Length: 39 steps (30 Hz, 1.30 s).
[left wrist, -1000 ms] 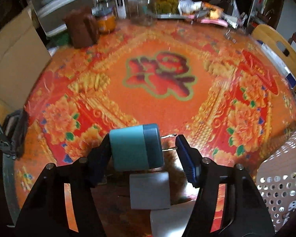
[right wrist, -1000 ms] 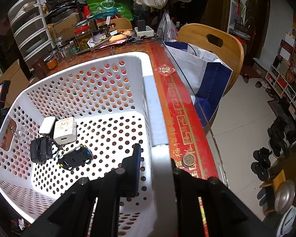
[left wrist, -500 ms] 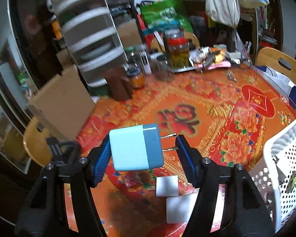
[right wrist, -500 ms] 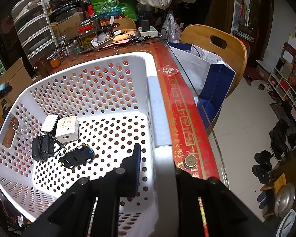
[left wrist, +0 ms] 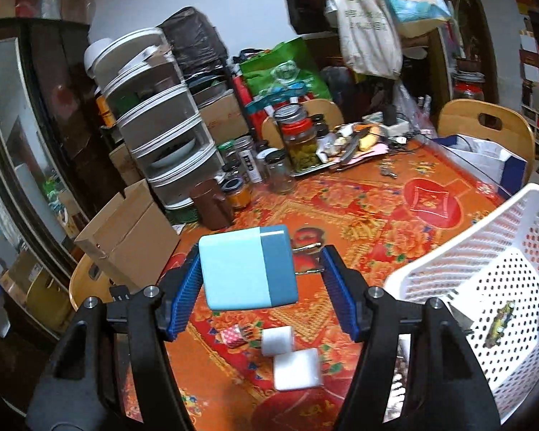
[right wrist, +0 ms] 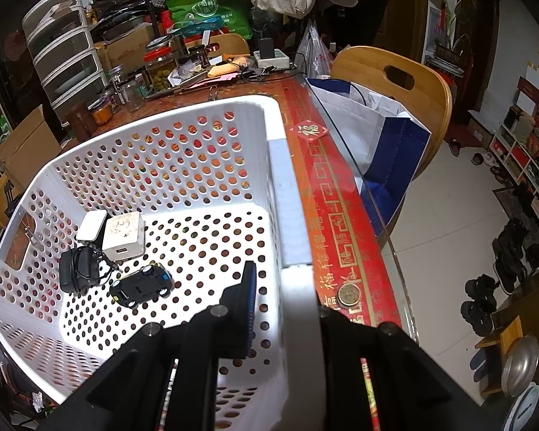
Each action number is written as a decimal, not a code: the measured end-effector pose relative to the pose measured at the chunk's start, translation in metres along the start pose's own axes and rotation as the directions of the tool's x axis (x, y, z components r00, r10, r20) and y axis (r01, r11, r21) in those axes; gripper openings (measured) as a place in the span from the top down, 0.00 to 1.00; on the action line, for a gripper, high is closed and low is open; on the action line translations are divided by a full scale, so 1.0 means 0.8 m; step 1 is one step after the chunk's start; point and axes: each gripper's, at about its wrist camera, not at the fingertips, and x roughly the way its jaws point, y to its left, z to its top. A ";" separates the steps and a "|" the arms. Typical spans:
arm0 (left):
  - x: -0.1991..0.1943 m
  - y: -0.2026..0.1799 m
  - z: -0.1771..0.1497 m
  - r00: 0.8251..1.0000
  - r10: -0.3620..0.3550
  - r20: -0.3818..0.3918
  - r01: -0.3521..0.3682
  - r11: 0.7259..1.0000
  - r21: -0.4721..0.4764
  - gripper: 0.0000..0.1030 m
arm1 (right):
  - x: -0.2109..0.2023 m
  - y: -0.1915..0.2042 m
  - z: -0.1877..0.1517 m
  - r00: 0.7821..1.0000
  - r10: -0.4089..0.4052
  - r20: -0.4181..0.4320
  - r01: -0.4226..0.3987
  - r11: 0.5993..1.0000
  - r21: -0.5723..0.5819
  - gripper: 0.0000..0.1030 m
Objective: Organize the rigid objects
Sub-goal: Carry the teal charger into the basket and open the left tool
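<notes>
Above the table, near its left edge: the left gripper (left wrist: pixel 258 283) carries a two-tone blue charger (left wrist: pixel 248 267) clear of the cloth; its blue pads (left wrist: pixel 185 294) sit either side of the block and the jaws pinch it, prongs pointing toward the right pad
Left tool state: partly spread, closed on the charger; the block sits level, light half to the left, darker half to the right
Below the charger: two white adapters (left wrist: pixel 287 355) lie on the table (left wrist: pixel 370 222), touching each other, with a small patterned scrap just beside them; both not yet collected
Right tool: the right gripper (right wrist: pixel 287 309) is pressed together on the near right wall of the white basket (right wrist: pixel 161 143), one finger inside, the other outside; judged to be steadying it
Basket position: at the right edge of the table, close to the near corner; in the left view its rim stands just right of the gripper
Basket contents: a white charger (right wrist: pixel 124 237), a smaller white adapter (right wrist: pixel 91 224), a black adapter with cord (right wrist: pixel 79 269) and a black toy car (right wrist: pixel 142 285), grouped toward the left wall
Step in hand: transport; the charger appears lifted and on its way to the basket
Next move calls for: carrying the block rightward over the rim, lowering it into the open floor area right of the toy car, then spreading the jaws; the prongs should stay clear of the perforated wall
Progress, as judged: partway; at least two adapters remain on the cloth
</notes>
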 end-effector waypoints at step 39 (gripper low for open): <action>0.063 -0.297 -0.066 0.746 -0.287 -0.601 0.525 0.808 0.265 0.31 | 0.003 0.002 0.002 1.000 0.003 -0.004 -0.003 1.000 -0.001 0.86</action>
